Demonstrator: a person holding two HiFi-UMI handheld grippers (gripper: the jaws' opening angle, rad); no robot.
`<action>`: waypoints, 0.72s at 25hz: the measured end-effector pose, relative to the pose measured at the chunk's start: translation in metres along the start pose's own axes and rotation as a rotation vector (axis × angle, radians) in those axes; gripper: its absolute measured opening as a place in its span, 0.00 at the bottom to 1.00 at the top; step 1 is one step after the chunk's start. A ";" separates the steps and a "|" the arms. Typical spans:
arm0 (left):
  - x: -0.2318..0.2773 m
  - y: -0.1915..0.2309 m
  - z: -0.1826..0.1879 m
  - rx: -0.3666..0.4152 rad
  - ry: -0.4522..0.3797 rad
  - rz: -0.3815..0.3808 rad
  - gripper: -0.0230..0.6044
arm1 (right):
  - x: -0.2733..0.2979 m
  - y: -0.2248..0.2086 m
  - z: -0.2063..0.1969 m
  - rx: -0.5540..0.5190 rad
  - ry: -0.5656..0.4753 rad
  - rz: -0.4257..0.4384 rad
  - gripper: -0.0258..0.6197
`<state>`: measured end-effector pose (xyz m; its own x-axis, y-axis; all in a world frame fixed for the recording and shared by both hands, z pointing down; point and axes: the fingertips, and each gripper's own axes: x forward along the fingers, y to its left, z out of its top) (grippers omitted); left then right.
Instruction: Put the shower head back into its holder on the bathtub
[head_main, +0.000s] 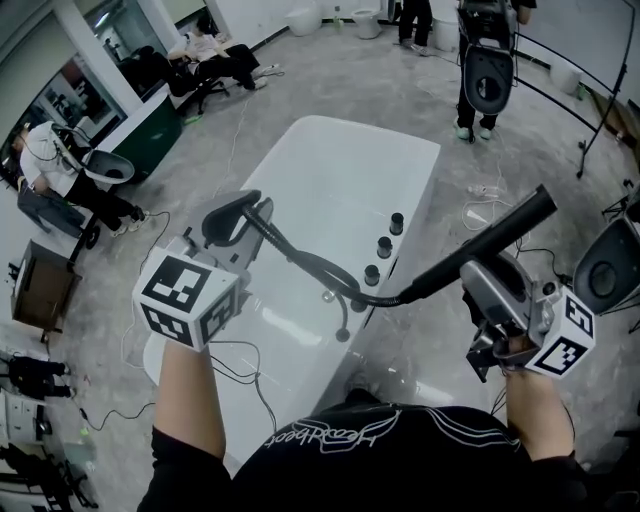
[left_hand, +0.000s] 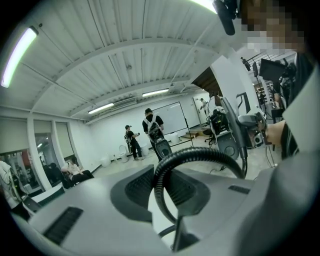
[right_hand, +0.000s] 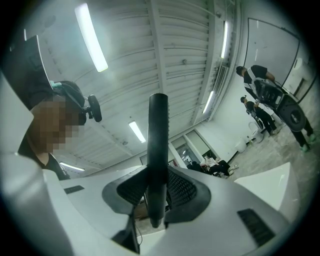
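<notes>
Right claw (head_main: 478, 268) clamps the shower head (head_main: 505, 230), long axis slanting up-right; left claw (head_main: 240, 215) pinches its hose (head_main: 320, 268); the bathtub (head_main: 330, 170) rim fittings (head_main: 371, 274) lie below-left, nearer the right claw

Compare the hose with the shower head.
The hose is ribbed and curves; the shower head is smooth and straight. The hose looks thinner than the shower head. The left gripper clamps the hose, the right gripper clamps the shower head. Both are black and joined end to end.
</notes>
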<state>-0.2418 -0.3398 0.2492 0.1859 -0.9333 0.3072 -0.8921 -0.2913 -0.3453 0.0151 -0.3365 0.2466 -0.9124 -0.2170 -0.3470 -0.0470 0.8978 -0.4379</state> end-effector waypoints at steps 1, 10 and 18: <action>0.000 0.000 -0.007 -0.015 0.008 -0.005 0.14 | 0.001 -0.002 -0.002 0.003 0.006 -0.002 0.23; 0.014 -0.032 -0.090 -0.169 0.089 -0.060 0.14 | -0.011 -0.038 -0.047 0.069 0.070 -0.073 0.23; 0.016 -0.068 -0.150 -0.334 0.164 -0.098 0.14 | -0.029 -0.048 -0.061 0.116 0.084 -0.137 0.23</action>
<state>-0.2400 -0.3040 0.4102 0.2323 -0.8506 0.4718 -0.9635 -0.2676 -0.0081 0.0195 -0.3499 0.3282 -0.9318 -0.2966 -0.2094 -0.1300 0.8110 -0.5705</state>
